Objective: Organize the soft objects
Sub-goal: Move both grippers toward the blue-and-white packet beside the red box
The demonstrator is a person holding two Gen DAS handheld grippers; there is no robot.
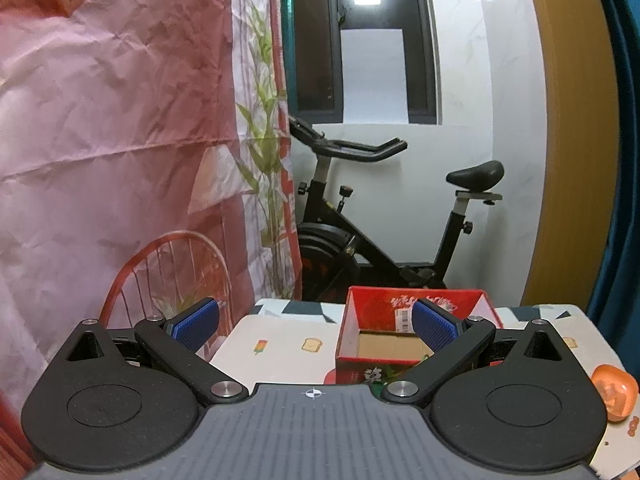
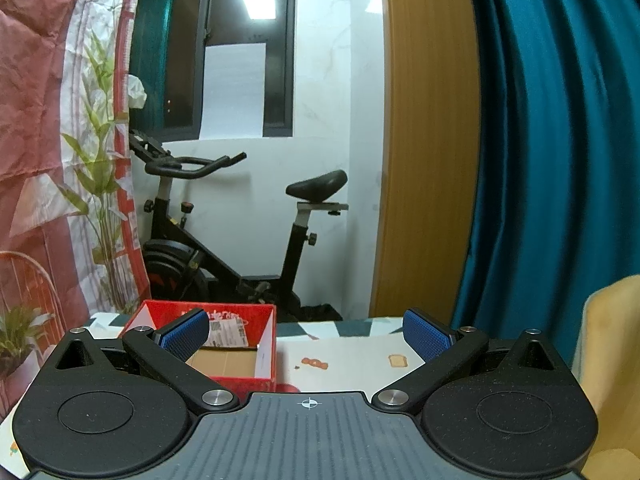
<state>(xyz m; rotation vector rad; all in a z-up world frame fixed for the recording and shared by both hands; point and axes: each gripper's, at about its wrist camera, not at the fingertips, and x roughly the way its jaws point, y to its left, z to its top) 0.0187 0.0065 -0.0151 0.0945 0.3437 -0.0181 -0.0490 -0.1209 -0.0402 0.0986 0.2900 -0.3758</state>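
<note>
- Left gripper [image 1: 315, 325]: jaws spread wide, holding nothing.
- Right gripper [image 2: 306, 334]: likewise wide, empty.
- Red cardboard box [image 1: 414, 322]: open, empty, on patterned table [image 1: 280, 340].
- Orange soft toy [image 1: 614, 396]: right table edge; a careless approach may knock it off.

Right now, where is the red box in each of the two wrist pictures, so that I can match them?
Left wrist view: the red box stands on the table right of centre, open, partly behind the left gripper's right finger.
Right wrist view: the red box stands left of centre, partly behind the right gripper's left finger.
Shared landmark: the black exercise bike behind the table.
</note>
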